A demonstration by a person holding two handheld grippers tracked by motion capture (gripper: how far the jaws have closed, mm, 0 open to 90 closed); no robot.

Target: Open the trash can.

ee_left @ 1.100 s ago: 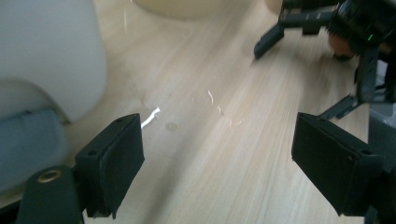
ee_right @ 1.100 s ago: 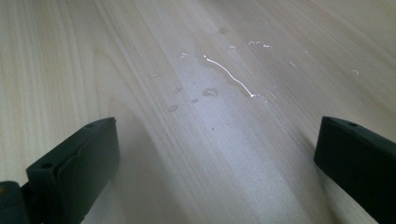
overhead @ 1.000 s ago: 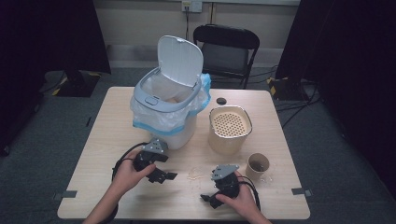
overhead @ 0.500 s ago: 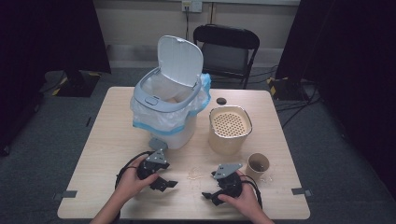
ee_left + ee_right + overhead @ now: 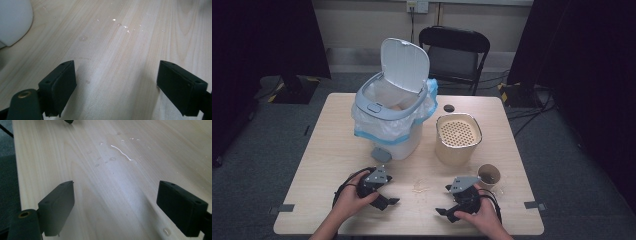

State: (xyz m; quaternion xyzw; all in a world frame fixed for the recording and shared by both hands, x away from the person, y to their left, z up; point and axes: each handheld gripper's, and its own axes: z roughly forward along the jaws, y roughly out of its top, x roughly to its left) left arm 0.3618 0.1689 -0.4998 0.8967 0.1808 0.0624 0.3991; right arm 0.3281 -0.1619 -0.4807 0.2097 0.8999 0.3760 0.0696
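both grippers sit low over the table (image 5: 327, 150) nr its front edge, w/ a wet patch (image 5: 419, 186) of droplets between them. left gripper (image 5: 388, 201) is left of the patch, jaws wide apart, nothing in them. right gripper (image 5: 443, 212) is right of it; jaws have just been closing a bit, gap still wide & empty. behind patch: lidded bin (image 5: 392, 117), perforated container (image 5: 458, 137). paper cup (image 5: 488, 176) is right of patch.

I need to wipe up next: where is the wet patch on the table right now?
In the high view the wet patch lies on the table near its front edge, between the left gripper and right gripper.
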